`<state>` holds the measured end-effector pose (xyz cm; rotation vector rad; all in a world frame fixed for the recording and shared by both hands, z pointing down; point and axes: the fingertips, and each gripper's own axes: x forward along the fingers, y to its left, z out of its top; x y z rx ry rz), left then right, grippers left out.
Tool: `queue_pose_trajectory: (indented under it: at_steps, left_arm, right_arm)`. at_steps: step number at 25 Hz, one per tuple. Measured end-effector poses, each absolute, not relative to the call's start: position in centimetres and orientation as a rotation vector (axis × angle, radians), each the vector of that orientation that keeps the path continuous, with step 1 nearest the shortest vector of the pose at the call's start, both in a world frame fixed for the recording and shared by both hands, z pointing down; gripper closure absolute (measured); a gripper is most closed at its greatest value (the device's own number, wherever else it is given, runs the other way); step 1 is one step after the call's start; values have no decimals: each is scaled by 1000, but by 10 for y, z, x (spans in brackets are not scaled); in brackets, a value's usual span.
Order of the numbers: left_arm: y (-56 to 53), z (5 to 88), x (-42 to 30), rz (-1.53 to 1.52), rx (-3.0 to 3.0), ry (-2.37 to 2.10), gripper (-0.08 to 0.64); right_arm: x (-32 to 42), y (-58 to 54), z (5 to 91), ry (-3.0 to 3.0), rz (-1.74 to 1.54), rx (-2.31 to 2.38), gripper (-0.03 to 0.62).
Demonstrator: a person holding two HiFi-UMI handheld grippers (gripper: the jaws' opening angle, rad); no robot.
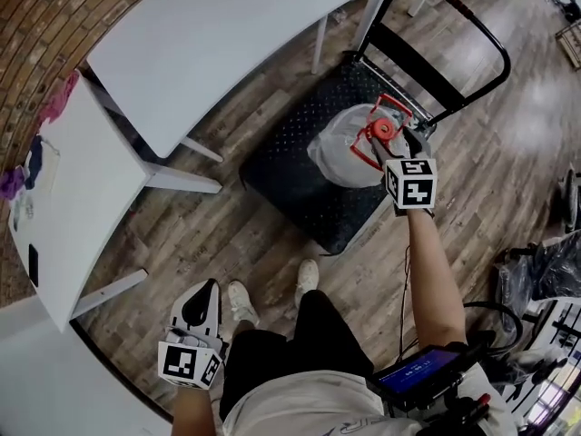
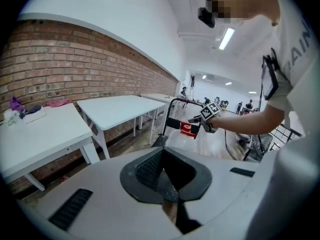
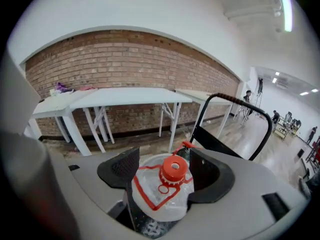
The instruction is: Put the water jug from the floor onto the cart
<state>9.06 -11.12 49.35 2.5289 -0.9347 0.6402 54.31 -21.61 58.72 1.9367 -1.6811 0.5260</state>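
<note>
The clear water jug with an orange-red cap and red carry handle stands upright on the cart's black platform, near the cart's upright push bar. My right gripper is over the jug's top and is open. In the right gripper view the cap and neck sit between the parted jaws of my right gripper, with the jug's shoulder below. My left gripper hangs low by my left leg, shut and empty; in its own view the left gripper looks towards the cart.
Two white tables stand to the left along a brick wall. My shoes are on the wood floor just in front of the cart. Cables and equipment crowd the right edge.
</note>
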Motion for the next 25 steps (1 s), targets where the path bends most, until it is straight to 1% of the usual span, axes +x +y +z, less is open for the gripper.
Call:
queue_pose_trajectory:
  at_steps: [7, 11, 17, 20, 25]
  left_arm:
    - [-119, 446, 75, 497, 2661, -839, 558]
    - [-128, 416, 58, 410, 2751, -776, 558]
    - [-146, 369, 37, 308, 2898, -631, 558]
    - [-144, 343, 33, 246, 2956, -544, 558]
    - [-129, 313, 32, 174, 2999, -413, 559]
  right_arm:
    - [467, -162, 426, -1786, 251, 2124, 275]
    - [423, -114, 350, -1778, 138, 2257, 276]
    - [356, -49, 302, -1739, 86, 2346, 276]
    - [324, -20, 282, -1709, 54, 2383, 300]
    - [274, 23, 266, -1728, 13, 2432, 313]
